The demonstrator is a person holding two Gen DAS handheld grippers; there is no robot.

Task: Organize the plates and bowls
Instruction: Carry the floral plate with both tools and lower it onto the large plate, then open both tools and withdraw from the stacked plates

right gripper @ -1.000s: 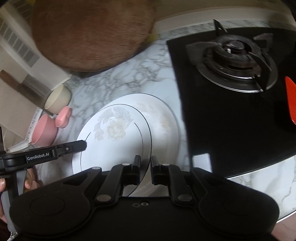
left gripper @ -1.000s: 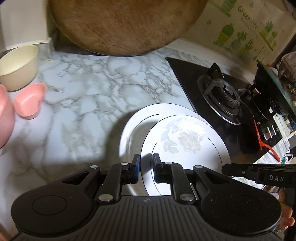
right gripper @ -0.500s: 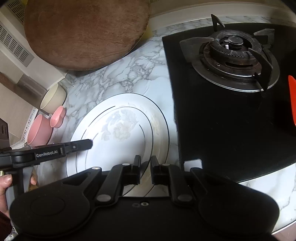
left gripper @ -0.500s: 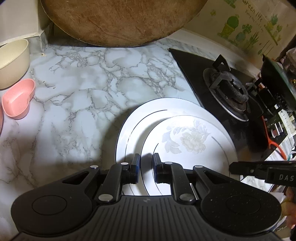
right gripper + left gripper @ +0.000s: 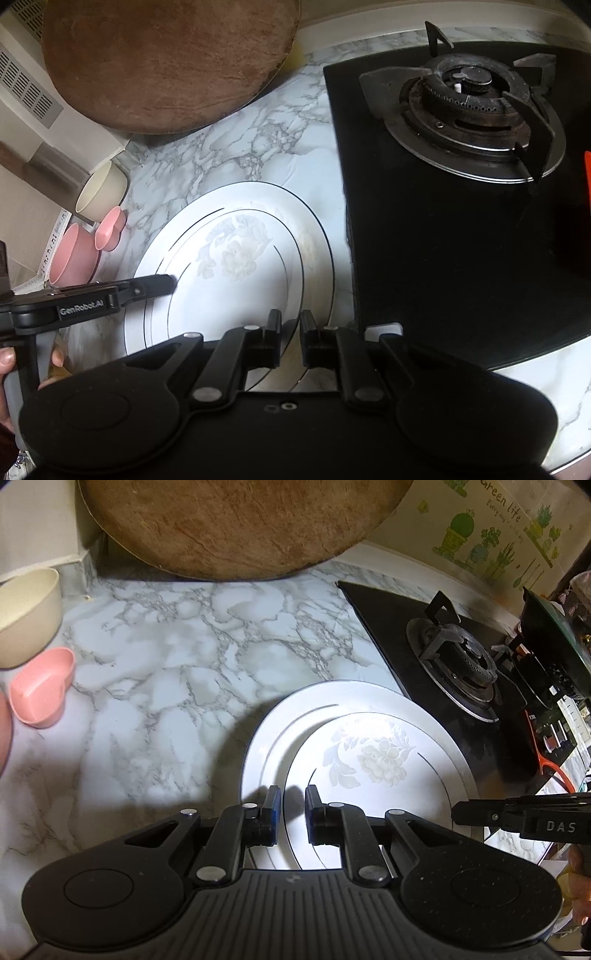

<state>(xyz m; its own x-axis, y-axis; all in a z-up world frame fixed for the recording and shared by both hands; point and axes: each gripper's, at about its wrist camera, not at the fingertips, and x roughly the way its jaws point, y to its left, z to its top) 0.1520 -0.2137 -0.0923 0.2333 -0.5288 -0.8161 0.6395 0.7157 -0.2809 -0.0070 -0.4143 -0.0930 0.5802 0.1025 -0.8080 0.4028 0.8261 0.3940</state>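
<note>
Now both grippers flank the stacked plates at lower centre of each frame

Large plate [image 5: 273, 731] lies on the marble counter [image 5: 177, 657]; floral plate [image 5: 376, 768] sits on it, offset toward the stove [image 5: 469, 96]. Left gripper [image 5: 294, 797] straddles its left rim, right gripper [image 5: 290, 323] its right rim, jaws narrowly parted, neither visibly clamped; bowls [image 5: 27, 616] wait far left

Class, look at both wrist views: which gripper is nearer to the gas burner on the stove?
Right. The right gripper sits at the floral plate's stove-side edge, beside the gas burner. The left gripper is at the plate's opposite edge, toward the bowls.
</note>
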